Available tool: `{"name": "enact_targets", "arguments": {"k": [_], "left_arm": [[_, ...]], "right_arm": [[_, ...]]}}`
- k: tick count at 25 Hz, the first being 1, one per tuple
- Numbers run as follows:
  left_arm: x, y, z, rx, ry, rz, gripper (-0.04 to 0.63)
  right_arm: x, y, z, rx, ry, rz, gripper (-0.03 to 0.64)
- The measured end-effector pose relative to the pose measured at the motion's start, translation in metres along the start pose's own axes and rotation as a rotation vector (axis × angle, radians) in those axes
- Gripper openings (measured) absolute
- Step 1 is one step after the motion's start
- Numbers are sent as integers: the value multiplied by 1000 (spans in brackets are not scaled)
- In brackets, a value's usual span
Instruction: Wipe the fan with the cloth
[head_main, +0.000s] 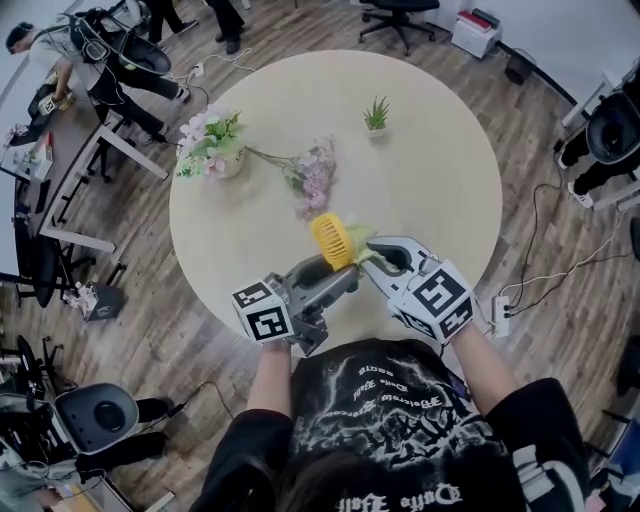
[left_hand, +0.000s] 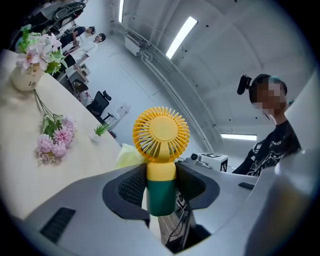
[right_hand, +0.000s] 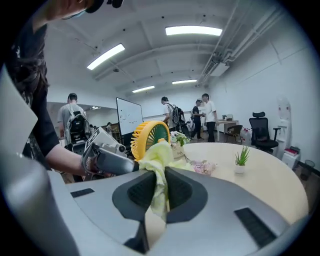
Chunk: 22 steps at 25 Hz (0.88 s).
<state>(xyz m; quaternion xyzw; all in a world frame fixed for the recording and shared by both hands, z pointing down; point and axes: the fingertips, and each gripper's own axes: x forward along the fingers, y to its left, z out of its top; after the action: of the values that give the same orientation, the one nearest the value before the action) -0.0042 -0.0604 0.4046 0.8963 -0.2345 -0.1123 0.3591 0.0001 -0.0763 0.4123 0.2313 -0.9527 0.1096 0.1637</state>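
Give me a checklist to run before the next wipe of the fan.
1. Fan clamped in left gripper: ok, jaws shut on its handle.
2. Cloth held by right gripper: ok.
3. Cloth touching the fan's grille: cannot tell.
4. Fan away from the flowers and potted plant: ok.
5. Blades stopped: cannot tell.

We can read no word for certain. The black T-shirt (head_main: 400, 400) carries white gothic lettering, upside down in the head view and too ornate for us to make out. The cream vase (left_hand: 24, 80) bears a short dark script, too small to read. The marker cubes (head_main: 263, 312) (head_main: 440, 298) show only black-and-white square patterns, no letters.
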Motion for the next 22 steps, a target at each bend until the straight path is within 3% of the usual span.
{"name": "enact_targets", "arguments": {"k": [7,15,19,22], "left_arm": [[2,12,-20,28,90,55,198],[-7,34,-47,16,167,136,198],[-29,70,-59,-2,201,322,198],[-52,103,-74,26,313,513,198]], "right_arm": [[-3,-19,16,306,-162,-4,35],[-15,-36,26,418,-267,-7,37],[-18,-48,19,398,-256,-67,37],[-20,-55,4,383,-217,-107,37]]}}
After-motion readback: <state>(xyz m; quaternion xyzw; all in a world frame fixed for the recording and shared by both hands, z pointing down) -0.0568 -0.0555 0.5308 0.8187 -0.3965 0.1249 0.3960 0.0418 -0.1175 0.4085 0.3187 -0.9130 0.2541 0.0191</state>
